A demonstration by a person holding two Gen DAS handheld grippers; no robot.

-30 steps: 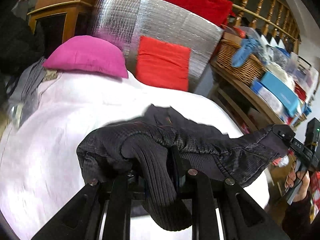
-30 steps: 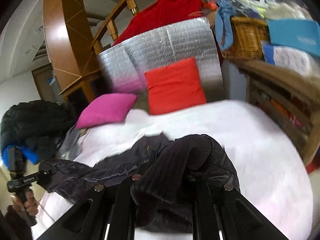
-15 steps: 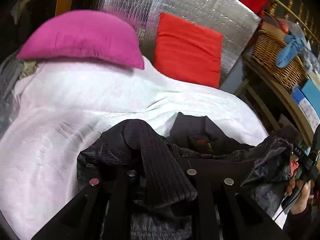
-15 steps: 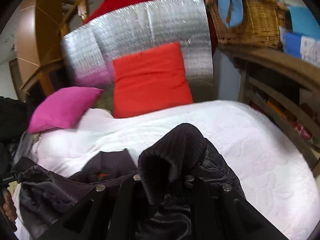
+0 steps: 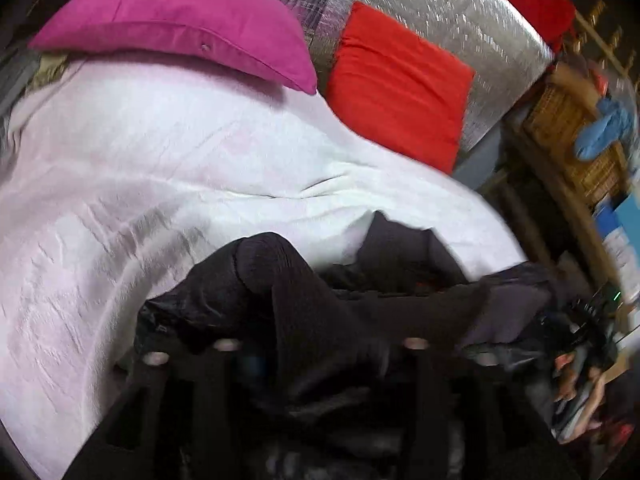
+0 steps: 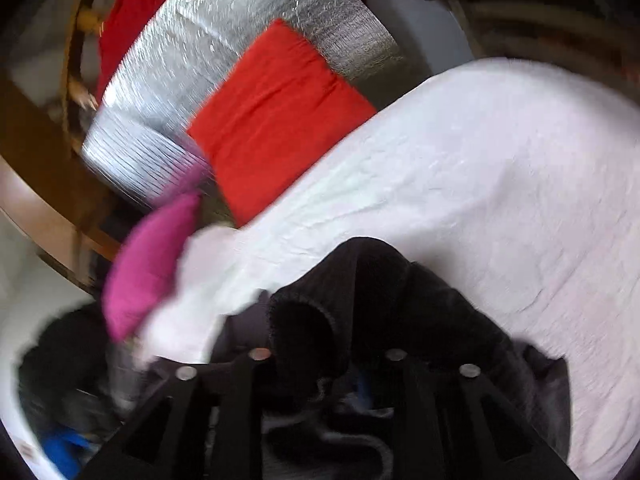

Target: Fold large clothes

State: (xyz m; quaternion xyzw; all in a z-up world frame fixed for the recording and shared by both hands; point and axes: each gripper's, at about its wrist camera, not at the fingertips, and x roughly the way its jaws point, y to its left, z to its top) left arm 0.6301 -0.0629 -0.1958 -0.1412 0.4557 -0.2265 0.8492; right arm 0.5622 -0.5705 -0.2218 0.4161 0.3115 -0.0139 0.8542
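Jacket (image 5: 320,320), dark and quilted with ribbed knit cuffs, lies bunched at the near edge of the bed (image 5: 160,184), which is covered in a pale sheet. Taking the bed as the landmark: a pink pillow (image 5: 180,24) sits at its head on one side, a red cushion (image 5: 400,84) beside that pillow, propped against a silver foil panel (image 5: 460,20) standing behind the bed's head. A wicker basket (image 5: 568,120) stands on a shelf off the bed's far side.

In the left wrist view, the left tool (image 5: 320,348) has a ribbed cuff humped up over the space between its two fingers, with the rest of the jacket trailing across toward the other side of the bed's near edge. Its jaws are opening, with cloth between them; blur keeps me from telling whether the pads still press on it.

In the right wrist view, the right tool (image 6: 326,356) has the other ribbed cuff (image 6: 360,280) rising between and just beyond its fingers, the jacket body spilling down under them onto the bed. Its jaws are opening too, cloth between them, and the same doubt holds about contact.

At the edge of the left view, the right tool (image 5: 580,320) shows beside the jacket's far end, gripped by a hand (image 5: 572,376).
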